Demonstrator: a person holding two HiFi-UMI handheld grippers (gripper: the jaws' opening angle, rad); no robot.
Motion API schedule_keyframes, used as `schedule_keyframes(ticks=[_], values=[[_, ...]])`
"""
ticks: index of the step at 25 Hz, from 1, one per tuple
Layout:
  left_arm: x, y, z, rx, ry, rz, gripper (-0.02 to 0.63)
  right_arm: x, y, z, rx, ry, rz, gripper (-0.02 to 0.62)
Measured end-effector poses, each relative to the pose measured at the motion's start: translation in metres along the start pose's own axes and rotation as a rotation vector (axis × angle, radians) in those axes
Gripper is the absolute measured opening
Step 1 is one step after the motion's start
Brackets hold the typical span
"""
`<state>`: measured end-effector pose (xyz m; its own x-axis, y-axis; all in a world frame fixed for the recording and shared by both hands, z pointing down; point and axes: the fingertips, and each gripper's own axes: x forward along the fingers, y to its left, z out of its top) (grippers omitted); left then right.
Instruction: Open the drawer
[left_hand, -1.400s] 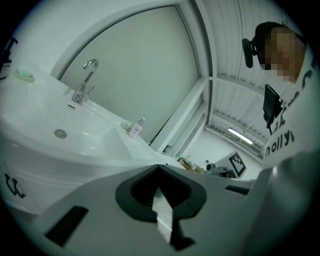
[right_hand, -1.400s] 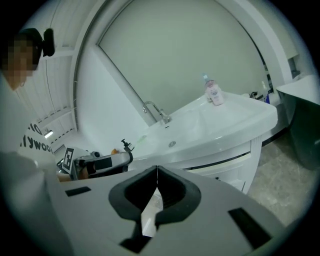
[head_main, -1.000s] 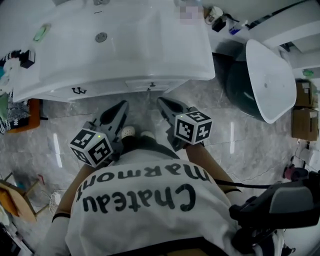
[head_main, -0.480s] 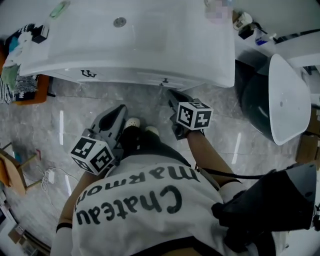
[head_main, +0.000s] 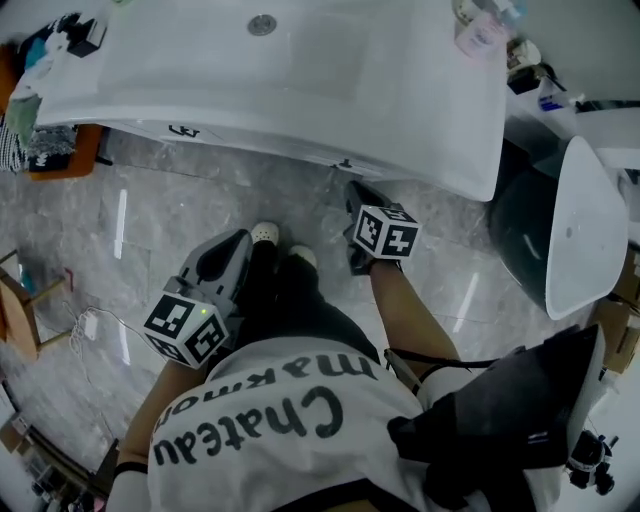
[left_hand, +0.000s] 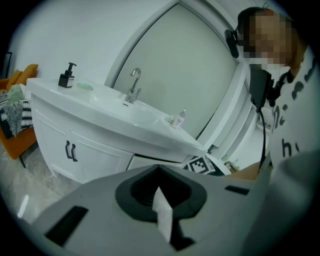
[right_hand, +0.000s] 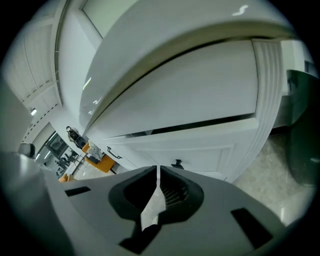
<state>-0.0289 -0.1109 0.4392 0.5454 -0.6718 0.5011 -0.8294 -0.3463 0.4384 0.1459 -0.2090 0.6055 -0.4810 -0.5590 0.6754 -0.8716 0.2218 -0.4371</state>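
The left gripper and right gripper are closed, empty; the drawer looks stiff, so grab its little knob.

Bright, even light in my head view. Washbasin top nearly blows out to white. Floor in front of it carries streaky glare stripes, with soft shadow under the basin's front edge. Both gripper views: strong fisheye, black vignette corners, basin edges bowed. My left gripper and right gripper look soft in the foreground; the basin behind them is sharper.
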Motion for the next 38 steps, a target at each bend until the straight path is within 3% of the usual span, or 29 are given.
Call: schedule_keyframes(ticks=[6, 9, 11, 13, 17, 25, 30, 32, 33, 38], values=[[-0.001, 0.017, -0.014, -0.061, 0.02, 0.046, 0.0, 0.033, -0.024, -0.005, 0.02, 0.018, -0.042, 0.016], [-0.002, 0.024, -0.021, -0.066, 0.04, 0.065, 0.0, 0.049, -0.032, -0.014, 0.019, 0.059, -0.052, 0.103], [-0.005, 0.029, -0.025, -0.07, 0.052, 0.071, 0.0, 0.059, -0.037, -0.019, -0.002, 0.087, -0.067, 0.107], [-0.008, 0.035, -0.03, -0.077, 0.062, 0.082, 0.0, 0.068, -0.043, -0.02, -0.011, 0.099, -0.084, 0.15], [-0.018, 0.048, -0.038, -0.092, 0.078, 0.116, 0.0, 0.084, -0.051, -0.019, 0.032, 0.09, -0.107, 0.193], [-0.026, 0.064, -0.039, -0.111, 0.085, 0.147, 0.0, 0.098, -0.057, -0.014, 0.064, 0.089, -0.179, 0.193], [-0.028, 0.07, -0.042, -0.135, 0.079, 0.151, 0.0, 0.1, -0.058, -0.016, 0.013, 0.12, -0.243, 0.193], [-0.027, 0.071, -0.044, -0.143, 0.081, 0.148, 0.0, 0.103, -0.057, -0.018, 0.013, 0.131, -0.249, 0.193], [-0.027, 0.072, -0.045, -0.145, 0.081, 0.147, 0.0, 0.104, -0.056, -0.02, 0.014, 0.135, -0.246, 0.151], [-0.029, 0.075, -0.047, -0.154, 0.076, 0.144, 0.0, 0.106, -0.055, -0.022, -0.001, 0.132, -0.249, 0.156]])
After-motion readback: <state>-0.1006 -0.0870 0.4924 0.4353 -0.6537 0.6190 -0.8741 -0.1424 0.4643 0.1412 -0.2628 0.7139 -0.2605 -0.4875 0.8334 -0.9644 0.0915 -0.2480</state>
